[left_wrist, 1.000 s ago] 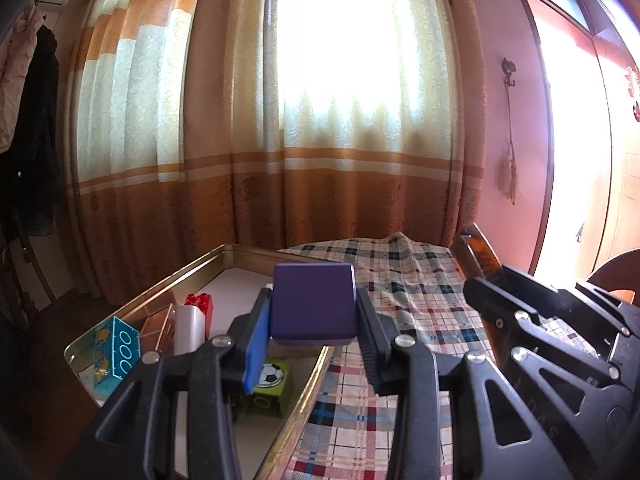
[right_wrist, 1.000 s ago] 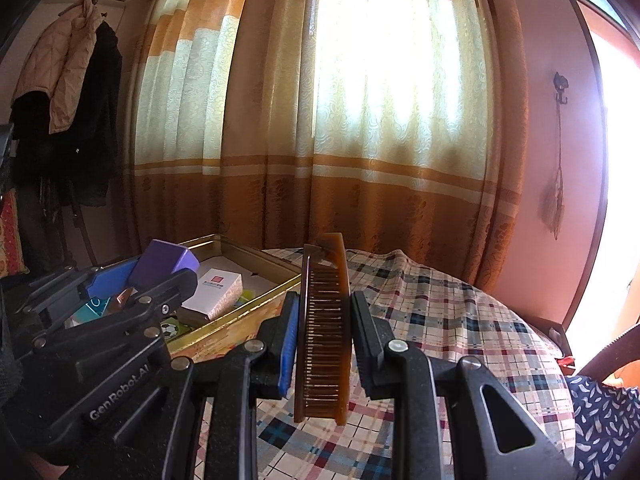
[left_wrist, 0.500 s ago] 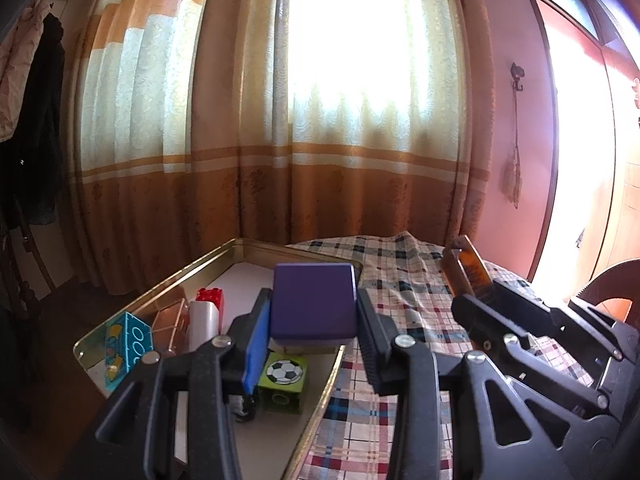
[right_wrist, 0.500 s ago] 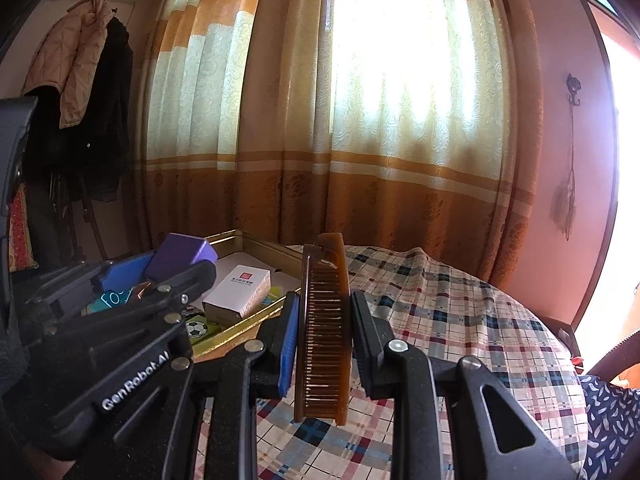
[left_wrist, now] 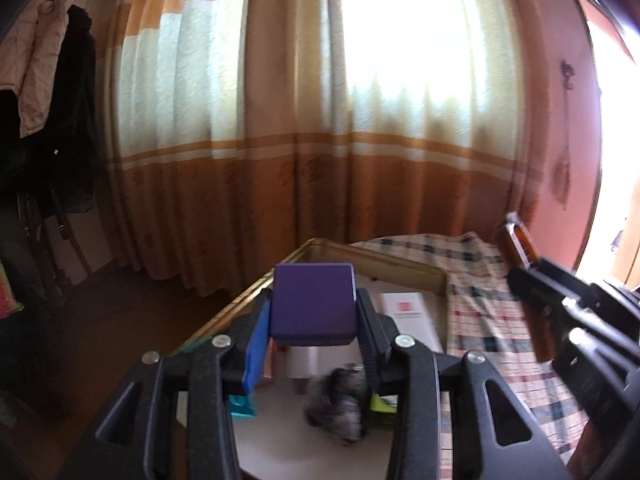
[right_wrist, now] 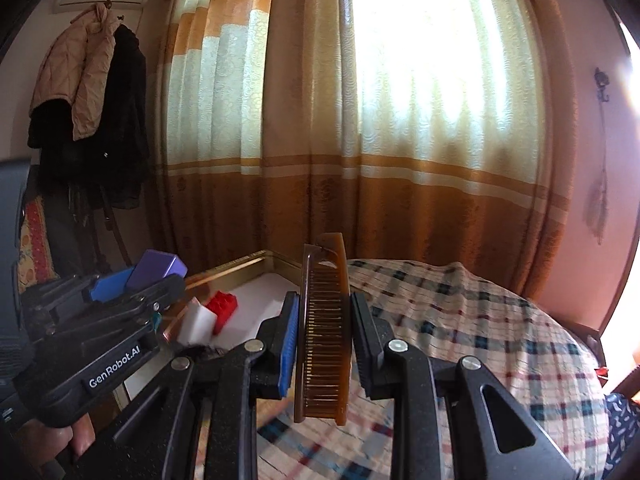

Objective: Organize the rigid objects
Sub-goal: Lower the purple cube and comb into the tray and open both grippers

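Left gripper point(left_wrist: 314, 334) angled slightly downward above gold tray point(left_wrist: 400, 264), clamping purple block point(left_wrist: 312, 304). Right gripper point(right_wrist: 324, 344) alongside, over checked counter point(right_wrist: 460, 320), clamping brown comb point(right_wrist: 324, 332) upright.

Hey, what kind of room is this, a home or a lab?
Most likely a lived-in room at home: long orange-and-cream curtains over a bright window, coats hanging by the wall, and a table under a plaid tablecloth.
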Available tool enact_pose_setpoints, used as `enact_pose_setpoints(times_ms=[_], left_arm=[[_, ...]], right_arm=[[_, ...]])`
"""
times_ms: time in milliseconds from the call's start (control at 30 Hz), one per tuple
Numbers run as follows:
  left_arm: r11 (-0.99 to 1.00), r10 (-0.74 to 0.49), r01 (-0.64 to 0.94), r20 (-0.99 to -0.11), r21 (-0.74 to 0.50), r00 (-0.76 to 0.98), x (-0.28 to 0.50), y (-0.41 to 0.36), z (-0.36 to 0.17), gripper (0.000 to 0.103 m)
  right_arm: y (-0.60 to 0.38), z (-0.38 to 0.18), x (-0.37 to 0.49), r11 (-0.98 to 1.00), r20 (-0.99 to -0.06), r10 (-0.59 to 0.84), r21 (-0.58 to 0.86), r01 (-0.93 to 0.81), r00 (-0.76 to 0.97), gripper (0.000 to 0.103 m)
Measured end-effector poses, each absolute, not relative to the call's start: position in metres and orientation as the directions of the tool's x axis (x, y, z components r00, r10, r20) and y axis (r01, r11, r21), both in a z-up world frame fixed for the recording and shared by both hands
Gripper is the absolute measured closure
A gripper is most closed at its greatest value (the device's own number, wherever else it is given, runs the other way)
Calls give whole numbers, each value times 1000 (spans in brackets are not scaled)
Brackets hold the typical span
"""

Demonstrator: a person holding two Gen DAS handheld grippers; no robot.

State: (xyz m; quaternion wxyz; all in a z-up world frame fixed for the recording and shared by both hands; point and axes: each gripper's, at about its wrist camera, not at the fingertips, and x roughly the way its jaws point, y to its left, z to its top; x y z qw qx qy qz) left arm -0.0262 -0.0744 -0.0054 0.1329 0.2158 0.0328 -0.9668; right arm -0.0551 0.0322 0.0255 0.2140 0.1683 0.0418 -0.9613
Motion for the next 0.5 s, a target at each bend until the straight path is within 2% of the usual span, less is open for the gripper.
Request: enact_pose_setpoints(times_ms=[233,500], left_arm=[[-955,-268,293,-525,38,-808,-47,-96,-19,64],[-948,-283,315,-572,45,-770,-58,-110,-30,64]], right_arm=[[-1,25,-87,-860,-426,-482,59,508,-766,75],[-45,1,-109,-820,-530,-500,35,571,-685,75]])
